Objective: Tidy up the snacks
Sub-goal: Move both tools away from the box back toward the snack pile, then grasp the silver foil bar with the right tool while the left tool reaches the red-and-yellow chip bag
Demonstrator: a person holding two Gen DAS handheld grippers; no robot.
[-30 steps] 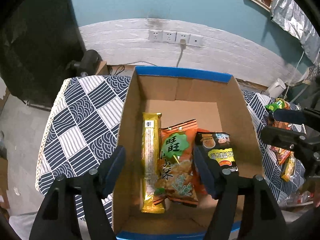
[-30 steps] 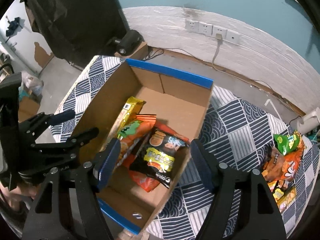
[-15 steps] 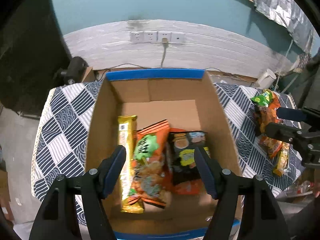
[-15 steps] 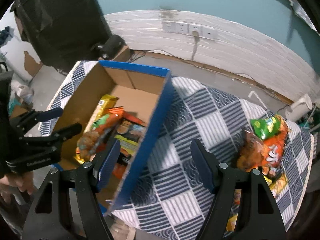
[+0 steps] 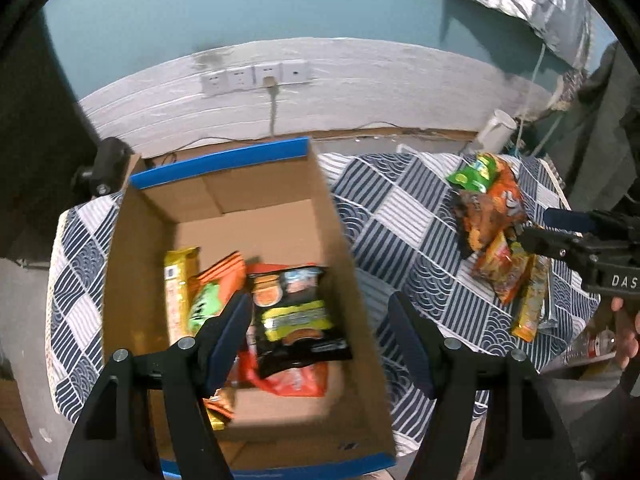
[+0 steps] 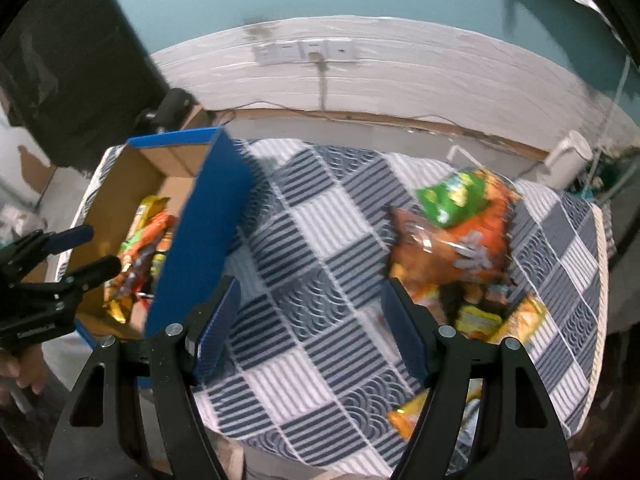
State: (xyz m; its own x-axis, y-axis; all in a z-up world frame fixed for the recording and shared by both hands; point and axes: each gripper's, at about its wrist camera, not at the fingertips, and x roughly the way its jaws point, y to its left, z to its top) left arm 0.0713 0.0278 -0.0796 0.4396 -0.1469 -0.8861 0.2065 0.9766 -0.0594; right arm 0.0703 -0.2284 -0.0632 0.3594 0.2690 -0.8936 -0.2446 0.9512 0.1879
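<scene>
The left hand-held gripper point(image 5: 320, 332) hovers over the cardboard box point(image 5: 120, 280), jaws spread apart and empty; a black snack bag point(image 5: 298, 320) lies inside between its fingers. The right hand-held gripper point(image 6: 310, 320), also spread and empty, hangs above the checkered tabletop point(image 6: 304, 240), with the loose snack pile point(image 6: 460, 240) just beyond its right finger.
</scene>
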